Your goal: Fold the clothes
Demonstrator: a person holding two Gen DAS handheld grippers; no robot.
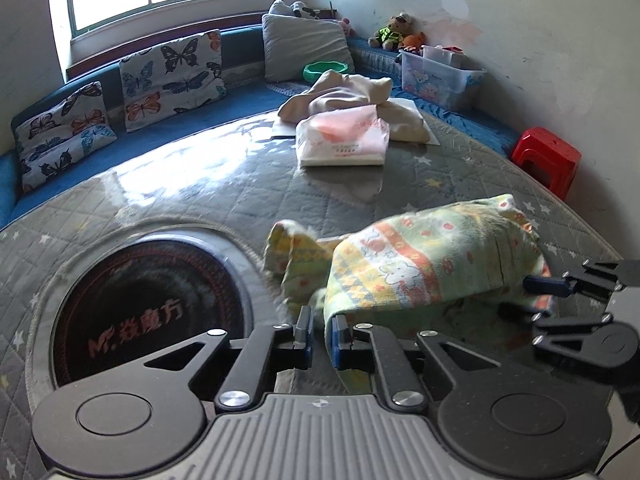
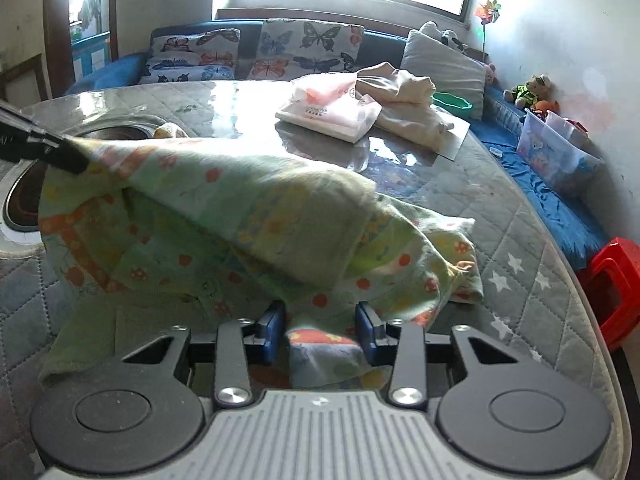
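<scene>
Pinching a hem of the pale green cartoon-print cotton garment [image 1: 432, 256], the left tool [image 1: 322, 336] has its jaws nearly pressed together, while the right tool [image 2: 320, 330] stands spread with cloth bunched between. The garment lies crumpled on the grey quilted star-print tabletop [image 2: 516, 248], beside a round black inset burner [image 1: 152, 304]. Farther back sit a white plastic-wrapped packet [image 1: 342, 138] and a cream crumpled cloth [image 1: 360, 96].

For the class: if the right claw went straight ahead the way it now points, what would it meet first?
The right claw would meet the patterned green garment at once: a fold of it already lies between its fingers, and the raised bulk rises right ahead. Beyond that, depth is unclear.
</scene>
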